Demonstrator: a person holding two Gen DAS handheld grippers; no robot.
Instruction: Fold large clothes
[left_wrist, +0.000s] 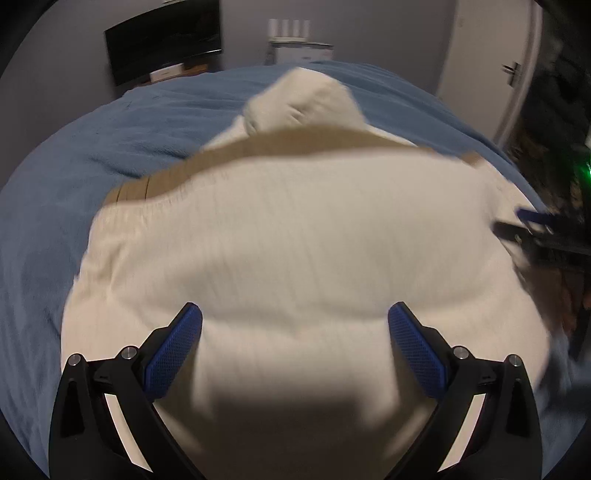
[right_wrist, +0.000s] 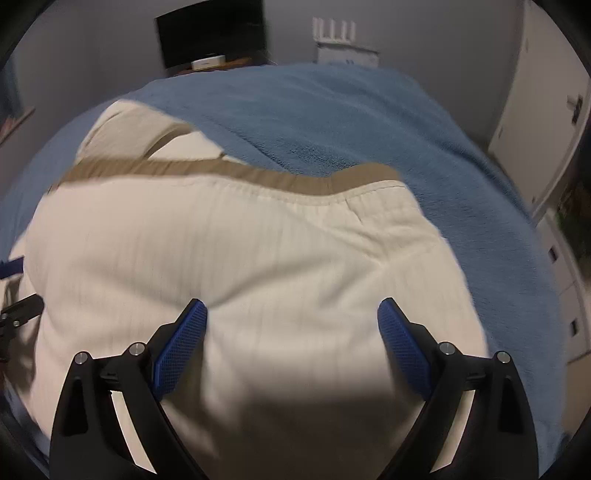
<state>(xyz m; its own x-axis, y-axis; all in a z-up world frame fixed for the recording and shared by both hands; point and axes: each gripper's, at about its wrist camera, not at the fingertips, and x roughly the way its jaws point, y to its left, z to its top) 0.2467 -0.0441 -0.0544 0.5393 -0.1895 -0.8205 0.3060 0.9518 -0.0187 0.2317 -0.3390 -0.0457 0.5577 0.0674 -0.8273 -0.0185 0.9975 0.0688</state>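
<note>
Both of your grippers, the left gripper (left_wrist: 294, 321) and the right gripper (right_wrist: 292, 319), hover with jaws spread wide and empty over the cream ribbed sweater (left_wrist: 295, 240), which lies folded on the blue bed cover (left_wrist: 92, 147) with its tan hem band (right_wrist: 221, 171) at the far edge. Judging by its soft knit, it will sag and stretch rather than slide. Pinch both layers together at the near corners, not mid-panel.

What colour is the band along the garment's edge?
Tan band, on a cream ribbed garment; clearest in the right wrist view.
</note>
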